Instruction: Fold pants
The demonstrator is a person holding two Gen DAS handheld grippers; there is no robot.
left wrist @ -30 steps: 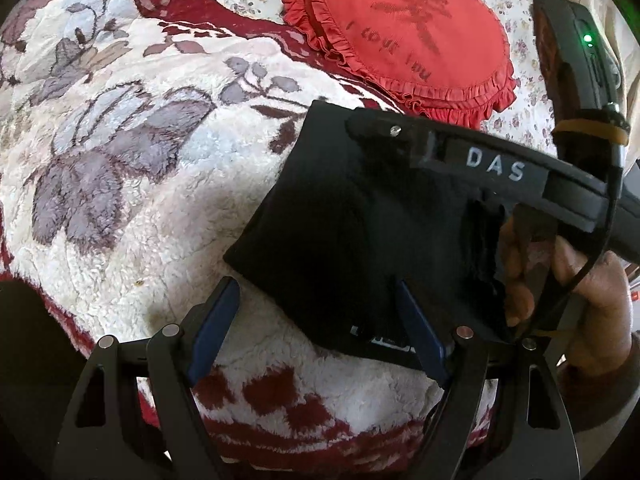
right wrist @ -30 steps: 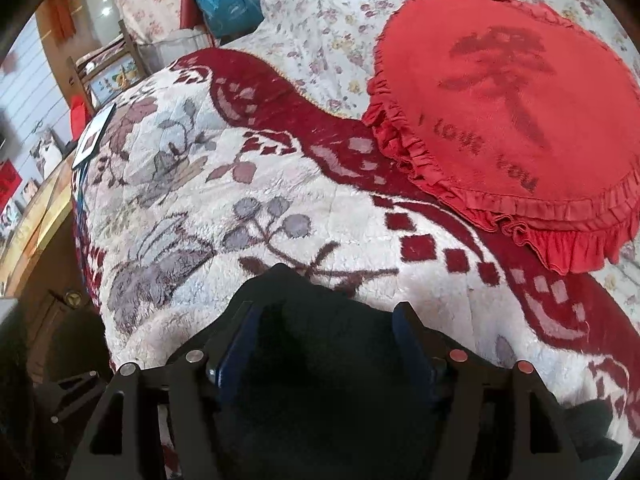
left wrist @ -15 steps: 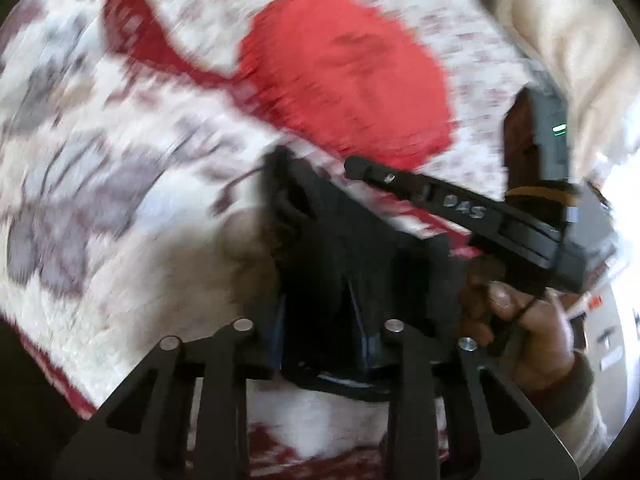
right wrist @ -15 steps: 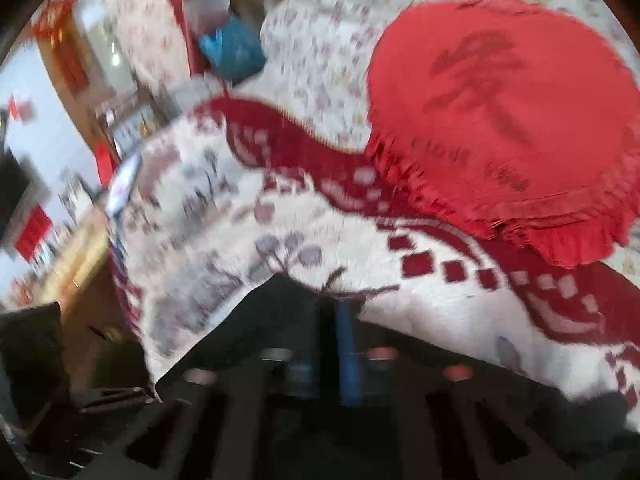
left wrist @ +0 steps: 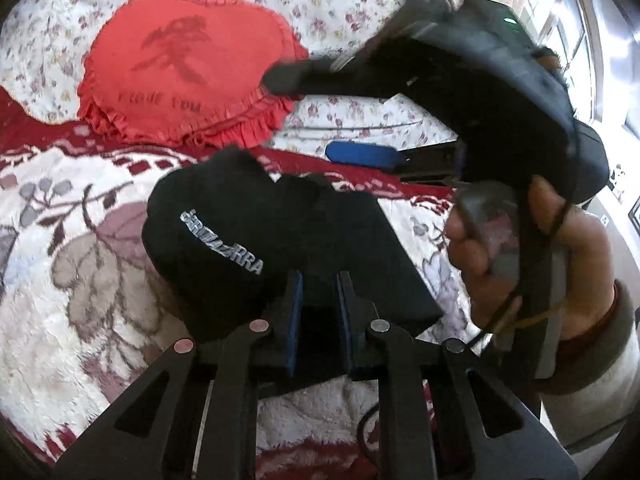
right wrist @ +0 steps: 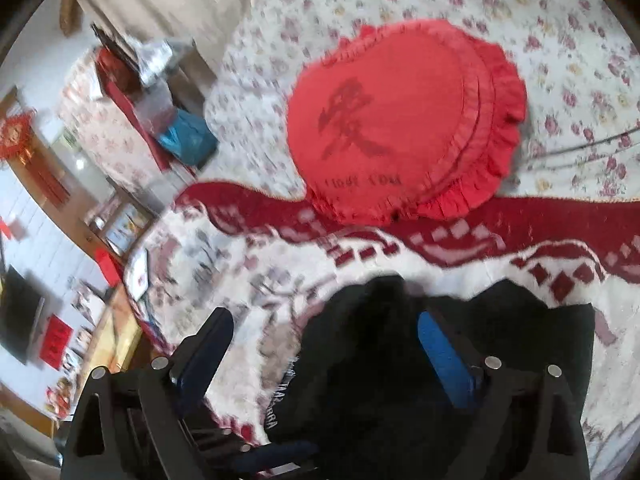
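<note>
The black pants (left wrist: 256, 236) lie in a folded bundle on the fleece blanket (left wrist: 60, 312), a silver logo facing up. My left gripper (left wrist: 318, 280) is shut on the near edge of the pants. In the right wrist view the pants (right wrist: 360, 364) sit below my right gripper (right wrist: 326, 320), which is open, its blue pads wide apart and raised above the cloth. The right gripper also shows in the left wrist view (left wrist: 400, 92), held by a hand above the bed, open.
A red frilled heart cushion (left wrist: 184, 76) lies on the floral sheet (left wrist: 348, 12) beyond the pants; it also shows in the right wrist view (right wrist: 400, 124). Shelves and furniture (right wrist: 80, 240) stand past the bed's left edge.
My left gripper closed on the pants' edge and turned the bundle over, showing the logo. My right gripper closed briefly, then opened and lifted off the pants.
</note>
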